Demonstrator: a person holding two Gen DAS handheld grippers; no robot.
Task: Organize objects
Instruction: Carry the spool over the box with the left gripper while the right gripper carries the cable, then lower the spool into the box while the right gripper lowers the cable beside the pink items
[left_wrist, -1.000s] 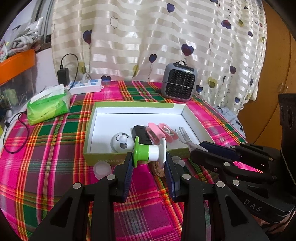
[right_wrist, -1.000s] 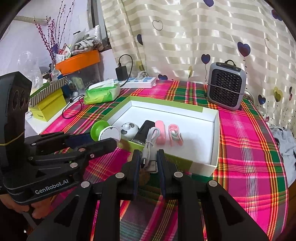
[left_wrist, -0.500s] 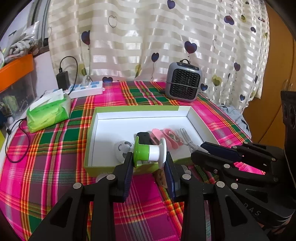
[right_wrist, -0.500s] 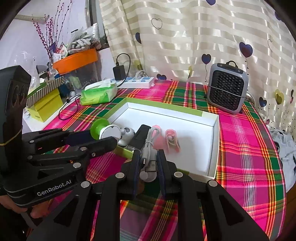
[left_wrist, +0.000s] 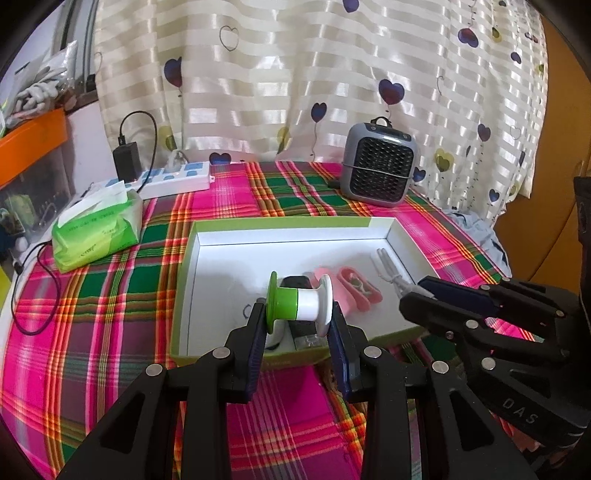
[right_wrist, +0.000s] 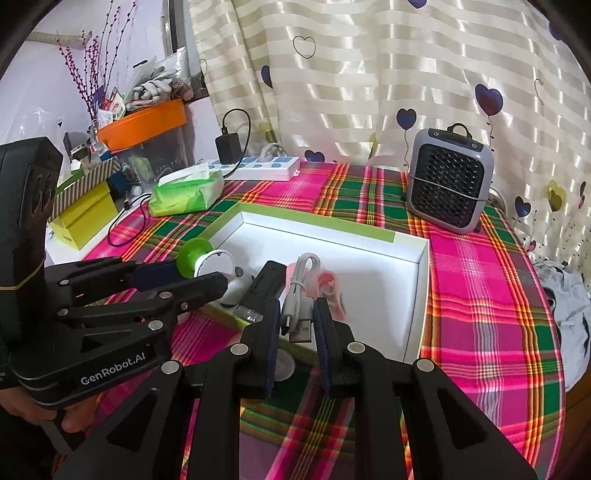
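Observation:
My left gripper (left_wrist: 297, 325) is shut on a green and white spool (left_wrist: 299, 304) and holds it above the near edge of the green-rimmed white box (left_wrist: 280, 223). My right gripper (right_wrist: 295, 319) is shut on a folded grey USB cable (right_wrist: 299, 291), over the box's near side (right_wrist: 421, 295). In the box lie a black block (right_wrist: 264, 286), two pink clips (left_wrist: 356, 288) and a white round toy (right_wrist: 231, 291), partly hidden by the spool. The right gripper also shows in the left wrist view (left_wrist: 417, 295).
A grey mini heater (left_wrist: 380, 170) stands behind the box. A green tissue pack (left_wrist: 96, 230) and a white power strip (left_wrist: 173, 179) lie at the back left. A small white disc (right_wrist: 282, 367) sits on the plaid cloth (right_wrist: 480, 295) before the box.
Both grippers have risen and moved forward with their loads, from in front of the box to over its near edge. The box now appears lower and closer.

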